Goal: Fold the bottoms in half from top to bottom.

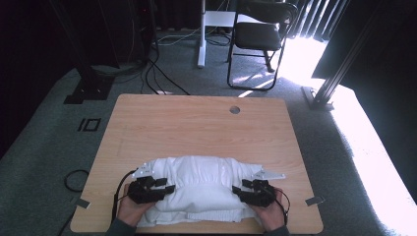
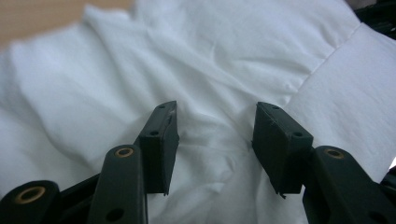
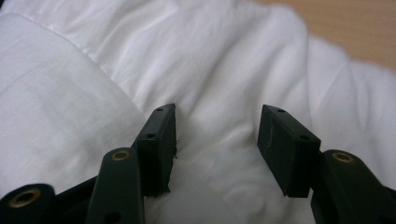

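A white garment [image 1: 204, 184] lies bunched and partly folded on the near half of the wooden table [image 1: 196, 123], with a ribbed hem along its front edge. My left gripper [image 1: 166, 185] rests at the garment's left side, pointing inward. In the left gripper view, the left gripper [image 2: 217, 109] stands open just above the wrinkled white cloth [image 2: 210, 60], its pads not pressing on it. My right gripper [image 1: 238, 189] is at the garment's right side, also pointing inward. In the right gripper view, the right gripper [image 3: 219, 112] is open over the cloth [image 3: 210, 56] with nothing pinched.
The table has a round cable hole [image 1: 235, 109] near its far edge. On the carpet beyond stand a black folding chair [image 1: 260, 34] and a white post [image 1: 201, 39], with cables [image 1: 157, 73] nearby. Metal frame legs [image 1: 324, 93] stand at the right and left.
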Motion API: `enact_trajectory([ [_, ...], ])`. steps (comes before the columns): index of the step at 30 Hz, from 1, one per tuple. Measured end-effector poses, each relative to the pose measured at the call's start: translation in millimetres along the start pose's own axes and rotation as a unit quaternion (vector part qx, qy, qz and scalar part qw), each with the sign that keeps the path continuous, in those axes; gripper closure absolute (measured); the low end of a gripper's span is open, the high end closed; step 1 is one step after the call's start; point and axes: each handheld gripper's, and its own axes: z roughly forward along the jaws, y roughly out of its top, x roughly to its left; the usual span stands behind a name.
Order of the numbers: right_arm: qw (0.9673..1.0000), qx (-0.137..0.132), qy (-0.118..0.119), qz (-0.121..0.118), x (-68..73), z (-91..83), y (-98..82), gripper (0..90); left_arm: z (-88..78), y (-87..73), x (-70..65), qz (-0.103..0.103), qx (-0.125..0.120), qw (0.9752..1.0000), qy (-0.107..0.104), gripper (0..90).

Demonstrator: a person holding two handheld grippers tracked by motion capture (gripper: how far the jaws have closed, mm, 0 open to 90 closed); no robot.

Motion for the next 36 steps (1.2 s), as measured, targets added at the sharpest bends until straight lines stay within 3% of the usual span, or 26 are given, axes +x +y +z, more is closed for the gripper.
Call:
enact_trajectory([
  [6,1.0,0.005,-0.002,0.003,12.1,-11.9,-25.6,45.0,-5.8,-26.1,-11.0,-0.001,-0.002,1.0,0.009,51.5],
  [12,0.9997,0.023,-0.01,0.001,13.9,0.5,-39.5,44.9,7.5,-35.5,-14.4,0.022,0.013,0.9989,0.038,52.1],
  [13,0.9993,0.024,-0.024,-0.014,15.0,4.9,-38.2,44.9,14.2,-34.9,-14.2,0.028,0.015,0.9984,0.048,52.3],
  [16,0.998,0.03,-0.042,-0.036,15.0,12.7,-32.2,44.9,21.5,-30.2,-11.4,0.039,0.014,0.9976,0.055,53.1],
  [19,0.9971,0.036,-0.053,-0.042,12.7,19.6,-24.0,44.6,27.6,-21.1,-4.6,0.035,0.011,0.997,0.068,53.8],
  [31,0.9963,0.03,-0.076,-0.026,-22.8,54.8,19.1,44.0,57.2,19.5,28.4,0.02,-0.005,0.9947,0.101,53.9],
  [36,0.9965,0.012,-0.08,-0.021,-43.6,72.7,38.2,43.8,71.0,37.9,45.4,0.012,-0.016,0.9934,0.113,53.9],
])
